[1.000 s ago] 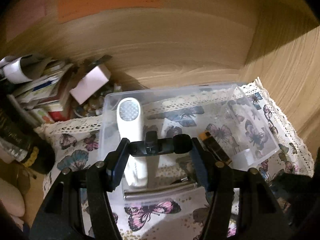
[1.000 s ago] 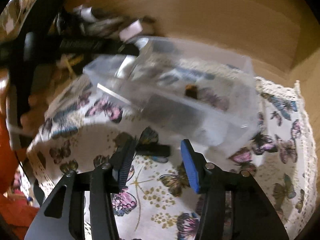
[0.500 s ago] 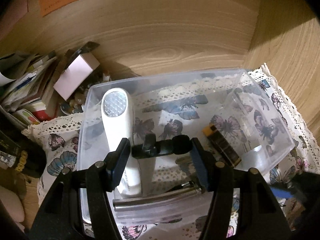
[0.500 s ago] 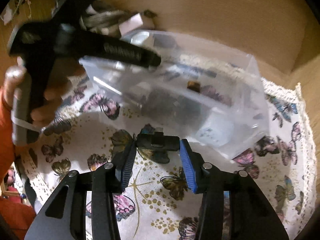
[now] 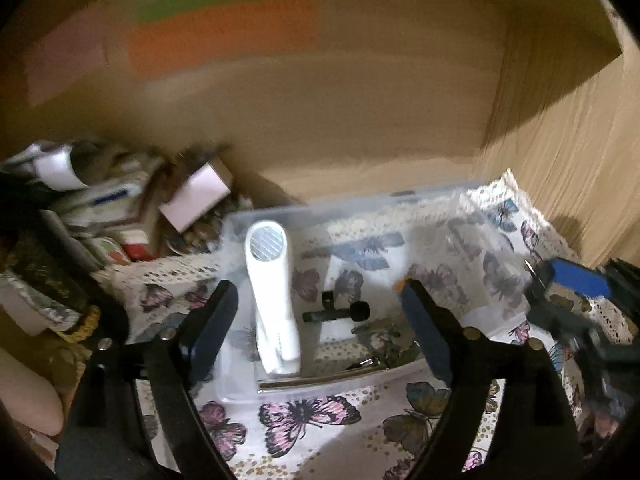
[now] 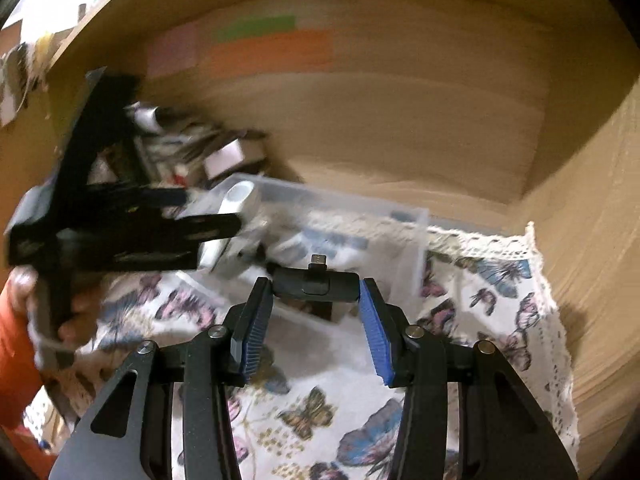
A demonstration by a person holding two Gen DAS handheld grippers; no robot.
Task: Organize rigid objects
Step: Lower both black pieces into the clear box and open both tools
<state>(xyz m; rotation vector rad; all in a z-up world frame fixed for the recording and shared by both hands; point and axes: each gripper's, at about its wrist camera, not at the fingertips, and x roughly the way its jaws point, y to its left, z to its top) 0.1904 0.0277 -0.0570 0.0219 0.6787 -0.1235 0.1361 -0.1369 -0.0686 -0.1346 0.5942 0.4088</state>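
A clear plastic bin (image 5: 360, 216) stands on the butterfly cloth; it also shows in the right wrist view (image 6: 352, 208). Inside lie a white handheld device (image 5: 272, 292), a small black clip-on microphone (image 5: 338, 313), some keys (image 5: 386, 334) and a metal bar (image 5: 316, 376). My left gripper (image 5: 316, 320) is open and empty, just in front of the bin. My right gripper (image 6: 316, 300) is shut on a small black adapter (image 6: 316, 282) with a plug on top, held above the cloth near the bin's front corner.
A pile of papers, boxes and a pink box (image 5: 196, 196) crowds the left back corner. Wooden walls (image 5: 360, 120) close the back and right. The lace-edged butterfly cloth (image 6: 500, 280) covers the shelf. The left gripper (image 6: 120, 224) shows at the left of the right wrist view.
My left gripper has opened, dropped the black microphone into the bin and drawn back. My right gripper has closed on the black adapter and lifted it off the cloth.
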